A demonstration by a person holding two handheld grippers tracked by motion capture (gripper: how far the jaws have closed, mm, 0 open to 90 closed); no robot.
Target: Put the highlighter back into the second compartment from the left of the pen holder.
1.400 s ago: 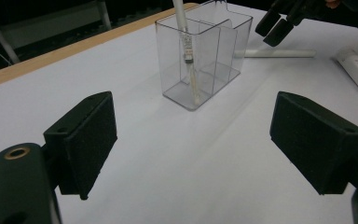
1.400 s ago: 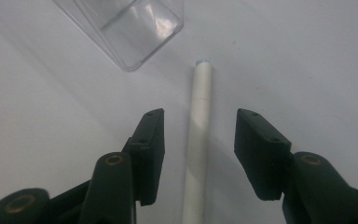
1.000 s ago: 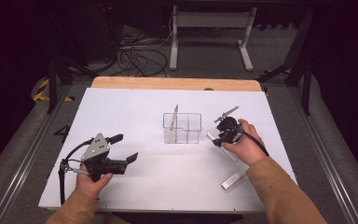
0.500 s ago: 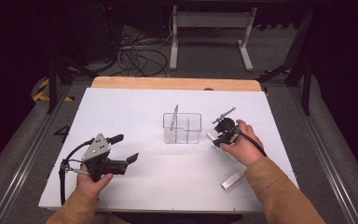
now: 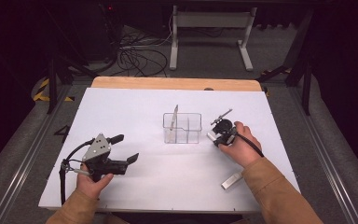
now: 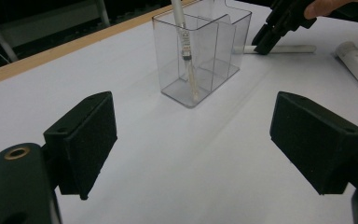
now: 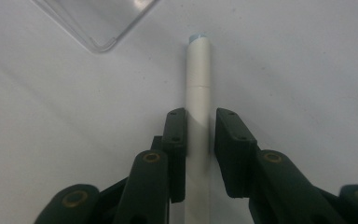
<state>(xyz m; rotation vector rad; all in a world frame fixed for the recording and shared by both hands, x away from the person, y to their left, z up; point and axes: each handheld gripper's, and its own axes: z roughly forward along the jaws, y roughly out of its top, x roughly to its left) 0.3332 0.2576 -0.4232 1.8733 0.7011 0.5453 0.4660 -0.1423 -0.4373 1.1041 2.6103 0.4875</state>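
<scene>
The right gripper (image 7: 199, 140), its jaws having just been closing, is clamping a white marker (image 7: 198, 84) lying flat on the white table (image 5: 135, 107), just beside a clear divided holder (image 5: 182, 128) with a pen (image 6: 184, 46) standing tilted in one of its compartments. Well apart, the left gripper (image 6: 193, 144) is resting wide open and empty, while a second white marker (image 5: 232, 180) is lying near the person's right sleeve (image 5: 275, 196).

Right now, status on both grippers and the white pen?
Right gripper just closed, shut on the white pen lying on the table. Left gripper open, empty. Clear organizer beside the pen; nothing blocking.
</scene>
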